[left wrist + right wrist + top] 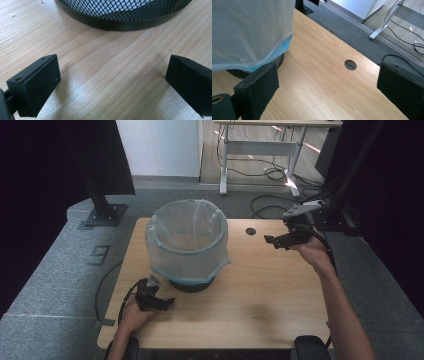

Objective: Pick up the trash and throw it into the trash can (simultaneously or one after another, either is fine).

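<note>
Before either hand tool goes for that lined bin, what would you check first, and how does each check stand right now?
1. Left tool open and holding nothing: ok.
2. Right tool open and holding nothing: ok.
3. Wastebasket standing upright on the table: ok.
4. Bag liner folded down over the rim: ok; its blue hem hangs outside.
5. Liner free of tears: cannot tell.
6. Bare tabletop between each tool and the basket: ok.

Wooden table [260,290] with cable hole [250,231]; white desk [260,145], loose cables [270,170] on floor behind
</note>
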Demonstrator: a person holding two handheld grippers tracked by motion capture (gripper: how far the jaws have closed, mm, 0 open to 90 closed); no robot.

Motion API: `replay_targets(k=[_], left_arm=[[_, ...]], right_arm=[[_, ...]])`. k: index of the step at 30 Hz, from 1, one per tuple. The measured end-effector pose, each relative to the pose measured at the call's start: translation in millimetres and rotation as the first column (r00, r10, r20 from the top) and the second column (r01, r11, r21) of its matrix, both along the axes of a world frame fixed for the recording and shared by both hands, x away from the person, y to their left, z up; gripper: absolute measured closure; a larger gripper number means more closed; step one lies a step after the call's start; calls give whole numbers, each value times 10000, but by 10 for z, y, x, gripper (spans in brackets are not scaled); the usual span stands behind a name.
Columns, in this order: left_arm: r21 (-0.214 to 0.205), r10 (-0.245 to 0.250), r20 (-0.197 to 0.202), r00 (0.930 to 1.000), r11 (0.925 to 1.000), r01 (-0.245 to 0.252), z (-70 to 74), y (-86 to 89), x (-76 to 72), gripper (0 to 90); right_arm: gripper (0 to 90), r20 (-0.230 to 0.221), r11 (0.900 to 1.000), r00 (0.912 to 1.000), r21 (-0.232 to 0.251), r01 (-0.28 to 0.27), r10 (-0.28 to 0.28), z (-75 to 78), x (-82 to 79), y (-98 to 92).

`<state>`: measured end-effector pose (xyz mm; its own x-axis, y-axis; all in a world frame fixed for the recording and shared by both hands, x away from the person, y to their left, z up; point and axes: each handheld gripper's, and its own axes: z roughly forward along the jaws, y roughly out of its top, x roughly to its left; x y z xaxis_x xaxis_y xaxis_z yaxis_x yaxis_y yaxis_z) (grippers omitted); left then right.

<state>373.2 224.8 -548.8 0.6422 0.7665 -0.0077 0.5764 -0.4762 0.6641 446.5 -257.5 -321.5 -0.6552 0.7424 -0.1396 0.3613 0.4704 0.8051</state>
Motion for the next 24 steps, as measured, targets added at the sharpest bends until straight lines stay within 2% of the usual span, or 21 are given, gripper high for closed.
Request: replay_targets(k=[10,18,24], left_arm=[[10,3,-1,10000,10000,-3,0,0,0,0],[6,1,-3,10000,10000,-1,0,0,0,0],[10,5,2,10000,10000,-5,0,0,0,0]], right_arm=[[37,5,9993,9994,-120,352,-352,-229,-60,-177],[38,-83,9982,9982,-41,601,-601,-474,-104,-290],[38,-145,9970,9970,-197,754,-757,-701,-150,-361]])
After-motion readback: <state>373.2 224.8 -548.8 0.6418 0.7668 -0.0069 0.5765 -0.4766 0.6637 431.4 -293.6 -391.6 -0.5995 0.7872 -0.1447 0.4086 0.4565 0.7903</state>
